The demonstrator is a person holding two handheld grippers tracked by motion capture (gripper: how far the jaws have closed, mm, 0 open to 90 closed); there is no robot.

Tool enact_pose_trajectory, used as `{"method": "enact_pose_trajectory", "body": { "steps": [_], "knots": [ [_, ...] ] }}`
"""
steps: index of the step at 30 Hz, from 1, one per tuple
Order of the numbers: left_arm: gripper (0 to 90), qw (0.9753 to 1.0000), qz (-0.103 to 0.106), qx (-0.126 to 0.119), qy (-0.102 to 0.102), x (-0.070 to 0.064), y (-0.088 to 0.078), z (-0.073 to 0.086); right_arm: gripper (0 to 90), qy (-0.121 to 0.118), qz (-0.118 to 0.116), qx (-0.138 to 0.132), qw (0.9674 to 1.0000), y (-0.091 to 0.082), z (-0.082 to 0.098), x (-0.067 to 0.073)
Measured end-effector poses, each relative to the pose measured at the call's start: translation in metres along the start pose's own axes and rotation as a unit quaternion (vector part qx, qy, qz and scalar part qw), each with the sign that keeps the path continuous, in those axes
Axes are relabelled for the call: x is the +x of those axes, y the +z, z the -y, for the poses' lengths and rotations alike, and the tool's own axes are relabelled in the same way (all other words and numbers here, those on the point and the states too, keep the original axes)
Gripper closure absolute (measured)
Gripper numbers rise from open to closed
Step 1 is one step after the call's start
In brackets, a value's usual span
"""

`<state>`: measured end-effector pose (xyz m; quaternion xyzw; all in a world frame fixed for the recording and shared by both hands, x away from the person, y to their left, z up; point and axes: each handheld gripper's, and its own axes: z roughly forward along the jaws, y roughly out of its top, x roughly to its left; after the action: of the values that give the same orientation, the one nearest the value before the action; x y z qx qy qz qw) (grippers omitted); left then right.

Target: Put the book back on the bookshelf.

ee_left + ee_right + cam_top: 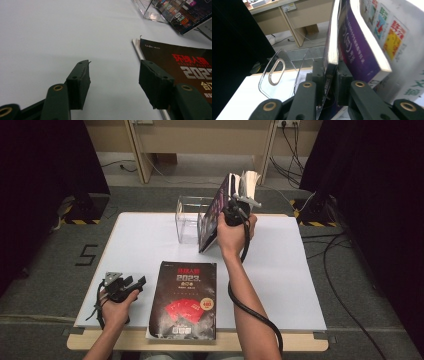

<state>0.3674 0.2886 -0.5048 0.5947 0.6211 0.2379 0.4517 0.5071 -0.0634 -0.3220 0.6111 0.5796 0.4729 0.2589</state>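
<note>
Black-jawed left gripper rests on the white table, jaws wide apart and empty, just beside a dark magazine lying flat. Right gripper is clamped on a second, glossy magazine, tilted beside the clear acrylic holder. Judged light, floppy and slippery; best gripped near the spine.

A magazine lies flat at the near edge of the table, with the left gripper just to its left. Behind it, toward the far edge, stands a clear holder. A second magazine (tilted, clamped by the right gripper) is just right of the holder.
</note>
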Motion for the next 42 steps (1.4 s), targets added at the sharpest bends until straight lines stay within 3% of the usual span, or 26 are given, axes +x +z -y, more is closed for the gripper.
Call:
{"method": "enact_pose_trajectory", "body": {
  "steps": [9,15,19,33,42],
  "knots": [
    [41.2,1.0,-0.002,-0.001,0.002,-0.001,0.0,0.0,79.4,-0.006,-0.009,-0.001,0.9999,-0.008,0.02,-0.006],
    [41.2,1.0,-0.001,-0.001,0.001,0.0,0.0,0.0,82.3,0.005,-0.016,0.002,0.9999,-0.008,0.02,-0.012],
    [41.2,1.0,0.0,-0.001,0.001,0.0,0.0,0.0,81.6,-0.002,-0.012,-0.002,0.9999,-0.009,0.022,-0.014],
    [41.6,1.0,-0.006,0.0,0.007,-0.002,0.0,0.0,60.7,-0.04,-0.028,-0.01,0.9988,-0.02,0.033,-0.023],
    [41.1,0.9999,-0.006,-0.002,0.01,-0.002,0.0,0.0,57.1,-0.061,-0.038,0.0,0.9974,-0.029,0.045,-0.03]
  ]
}}
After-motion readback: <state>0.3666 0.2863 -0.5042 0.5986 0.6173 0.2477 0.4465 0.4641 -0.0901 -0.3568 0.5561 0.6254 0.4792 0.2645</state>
